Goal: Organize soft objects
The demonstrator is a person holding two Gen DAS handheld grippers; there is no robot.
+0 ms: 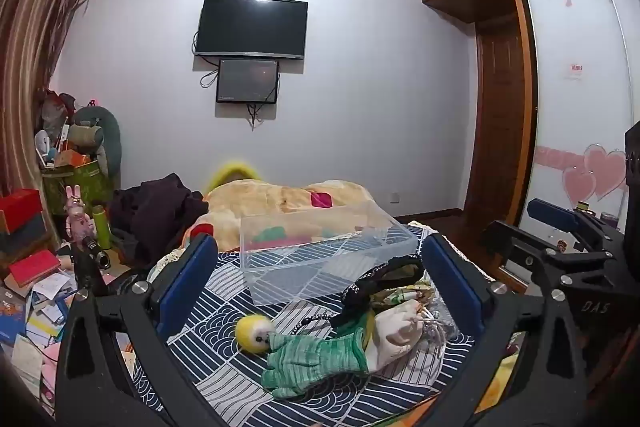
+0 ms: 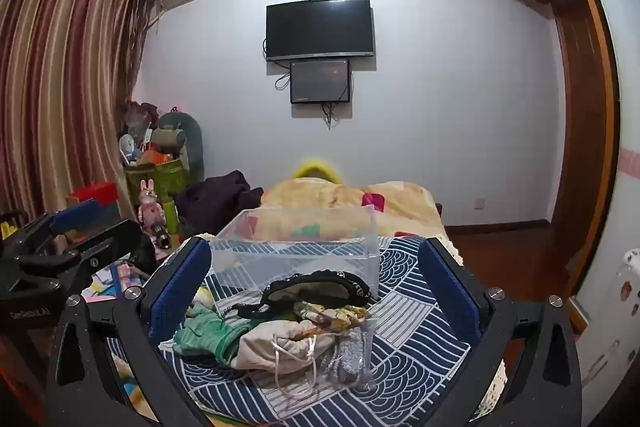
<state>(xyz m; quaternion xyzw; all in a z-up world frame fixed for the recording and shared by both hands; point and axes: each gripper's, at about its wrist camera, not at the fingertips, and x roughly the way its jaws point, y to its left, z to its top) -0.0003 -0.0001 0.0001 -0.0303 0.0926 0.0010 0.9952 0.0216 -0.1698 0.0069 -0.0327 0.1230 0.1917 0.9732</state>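
Note:
A pile of soft things lies on the blue patterned bedspread: a yellow fuzzy ball with eyes, a green knit glove, a cream cloth pouch and a black lace band. Behind it stands a clear plastic box. My left gripper is open and empty, held above the pile. In the right wrist view the pile shows the glove, the pouch, the black band and a grey sparkly piece, in front of the box. My right gripper is open and empty.
A beige blanket and dark clothes lie at the far end of the bed. Boxes, papers and a pink rabbit toy crowd the floor at the left. A wardrobe stands at the right. My right gripper's body shows beside the left one.

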